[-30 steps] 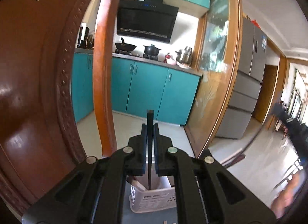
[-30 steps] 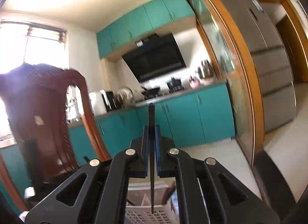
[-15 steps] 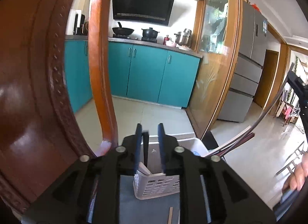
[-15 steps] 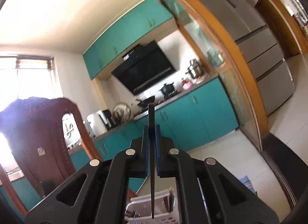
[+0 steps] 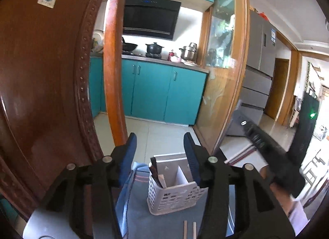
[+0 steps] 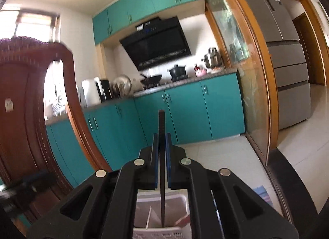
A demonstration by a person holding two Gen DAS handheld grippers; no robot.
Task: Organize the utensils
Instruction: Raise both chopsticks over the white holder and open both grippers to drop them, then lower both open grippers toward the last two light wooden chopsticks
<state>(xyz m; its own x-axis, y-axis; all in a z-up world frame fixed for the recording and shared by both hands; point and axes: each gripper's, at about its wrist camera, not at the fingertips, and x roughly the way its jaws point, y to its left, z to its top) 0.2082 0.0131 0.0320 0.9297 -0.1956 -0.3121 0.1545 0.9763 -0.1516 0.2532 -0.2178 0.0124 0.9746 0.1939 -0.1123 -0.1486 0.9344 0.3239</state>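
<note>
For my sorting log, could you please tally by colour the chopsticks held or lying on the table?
Dark chopstick, in the right gripper: 1
Light wooden chopsticks, on the table: 2
Total: 3

White lattice basket [image 5: 174, 199], black chopstick [image 6: 162, 156], teal cabinets [image 5: 160, 93].

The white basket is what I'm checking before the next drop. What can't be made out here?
- Left wrist view: the lower parts of the sticks in the basket are hidden by its wall.
- Left wrist view: two sticks on the table are cut off by the bottom edge.
- Right wrist view: the black chopstick tip's compartment is unclear; the right gripper hides the basket.
</note>
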